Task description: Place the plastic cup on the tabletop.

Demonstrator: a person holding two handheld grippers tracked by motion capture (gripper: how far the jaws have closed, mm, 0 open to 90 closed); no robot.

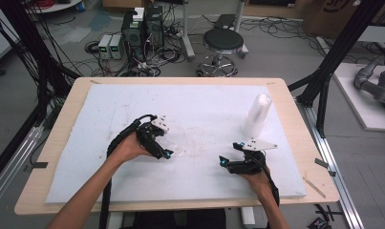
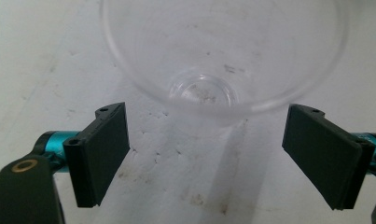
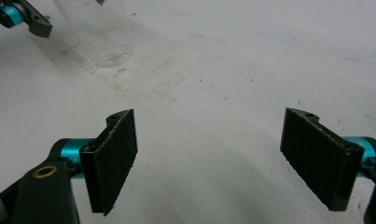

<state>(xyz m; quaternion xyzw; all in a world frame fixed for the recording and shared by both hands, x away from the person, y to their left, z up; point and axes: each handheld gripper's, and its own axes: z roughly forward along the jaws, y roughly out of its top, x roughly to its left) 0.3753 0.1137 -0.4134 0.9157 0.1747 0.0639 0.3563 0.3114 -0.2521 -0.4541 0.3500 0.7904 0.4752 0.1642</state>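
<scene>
A single clear plastic cup [image 2: 223,60] stands upright on the white foam board [image 1: 204,105]. It is just beyond the tips of my left gripper [image 2: 206,158], whose pads are spread and touch nothing. In the high view the left gripper [image 1: 168,147] sits left of centre with the faint cup [image 1: 179,140] right beside it. My right gripper [image 1: 224,165] rests low on the board to the right, pointing left. Its jaws [image 3: 206,161] are open over bare foam, with the cup [image 3: 104,32] and the left gripper's tip [image 3: 22,18] far off at top left.
A tall stack of clear cups [image 1: 257,114] stands on the board behind the right gripper. The foam board lies on a wooden table [image 1: 305,143]. Beyond the table are a stool [image 1: 222,44], computer boxes [image 1: 142,28] and cables on the floor.
</scene>
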